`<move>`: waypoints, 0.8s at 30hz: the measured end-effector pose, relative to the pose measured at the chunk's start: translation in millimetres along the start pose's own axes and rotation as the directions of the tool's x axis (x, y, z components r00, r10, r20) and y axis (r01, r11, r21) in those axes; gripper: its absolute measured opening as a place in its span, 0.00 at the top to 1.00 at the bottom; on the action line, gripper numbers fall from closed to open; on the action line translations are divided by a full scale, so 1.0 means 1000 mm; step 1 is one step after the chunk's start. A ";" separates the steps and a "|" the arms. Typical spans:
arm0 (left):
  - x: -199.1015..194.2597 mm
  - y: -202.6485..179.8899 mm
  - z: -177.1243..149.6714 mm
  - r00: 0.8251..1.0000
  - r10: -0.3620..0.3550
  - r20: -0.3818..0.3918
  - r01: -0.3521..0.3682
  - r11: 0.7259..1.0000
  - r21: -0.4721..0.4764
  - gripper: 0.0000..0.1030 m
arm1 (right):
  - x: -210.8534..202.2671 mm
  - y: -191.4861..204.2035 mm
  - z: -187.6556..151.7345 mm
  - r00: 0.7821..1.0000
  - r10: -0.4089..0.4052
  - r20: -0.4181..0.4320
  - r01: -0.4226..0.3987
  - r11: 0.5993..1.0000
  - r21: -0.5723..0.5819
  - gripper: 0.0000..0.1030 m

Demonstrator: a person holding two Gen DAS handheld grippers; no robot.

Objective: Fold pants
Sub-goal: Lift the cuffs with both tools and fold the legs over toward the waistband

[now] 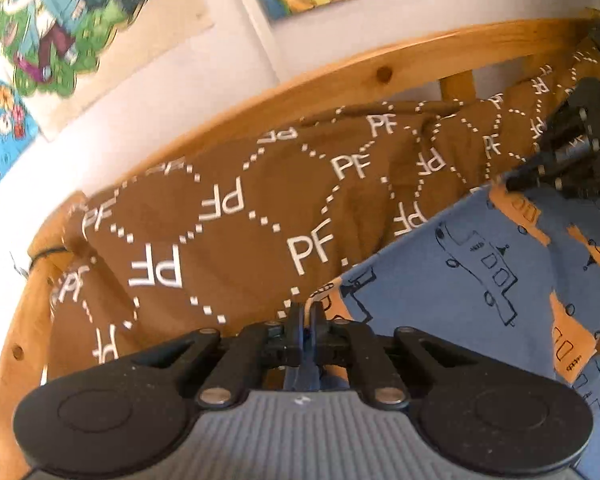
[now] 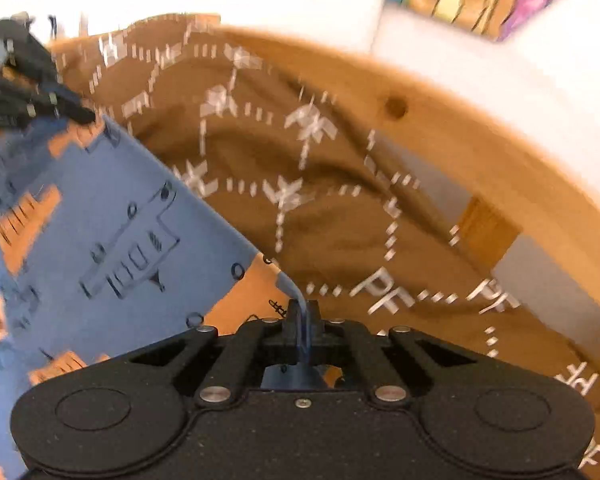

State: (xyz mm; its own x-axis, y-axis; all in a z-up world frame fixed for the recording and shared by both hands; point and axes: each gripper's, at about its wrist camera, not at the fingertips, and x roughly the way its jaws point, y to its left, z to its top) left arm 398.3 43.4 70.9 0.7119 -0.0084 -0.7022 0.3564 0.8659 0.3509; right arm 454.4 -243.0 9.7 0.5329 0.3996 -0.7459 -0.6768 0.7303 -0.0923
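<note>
Both grippers pinch 1 edge of the blue pants, mid-fold.

The left gripper [image 1: 306, 312] and right gripper [image 2: 302, 312] each have their fingers clamped together on a corner of the blue truck-print pants [image 1: 480, 264], whose edge stretches between them. The pants lie over a brown lettered blanket [image 1: 228, 216] on a wooden-framed bed [image 1: 340, 80]. The step looks like carrying the held edge across; next, both hands should travel together, keeping the edge taut, then lay it on the far edge.

The right gripper [image 2: 303, 312] pinches a corner of the blue vehicle-print pants [image 2: 112, 216] above a brown "PF"-patterned bedspread [image 2: 320, 232]; left gripper [image 2: 88, 114] grips the far corner.
</note>
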 end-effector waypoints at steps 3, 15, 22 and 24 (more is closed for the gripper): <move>-0.002 0.013 -0.001 0.998 -0.063 0.002 0.063 0.997 -0.052 0.78 | 0.007 0.005 -0.004 1.000 0.003 -0.009 -0.003 1.000 0.003 0.96; -0.024 0.028 0.001 0.988 -0.149 0.046 0.150 0.989 -0.005 0.31 | 0.005 -0.015 -0.007 0.981 0.185 0.050 -0.191 0.969 0.159 0.40; -0.009 -0.002 0.002 0.997 -0.036 -0.070 0.044 0.991 0.124 0.92 | 0.005 -0.004 -0.006 0.995 0.088 0.041 -0.093 0.987 0.131 0.93; -0.012 -0.003 0.001 0.997 -0.038 -0.064 0.046 0.992 0.115 0.96 | -0.005 0.000 -0.006 0.996 0.068 0.066 -0.075 0.990 0.117 0.99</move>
State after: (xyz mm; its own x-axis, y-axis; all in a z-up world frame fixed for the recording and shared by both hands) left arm 388.9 41.0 79.0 0.6578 -0.0099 -0.7532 0.4559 0.8012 0.3876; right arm 449.1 -248.3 9.2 0.5184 0.4838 -0.7052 -0.6510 0.7580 0.0414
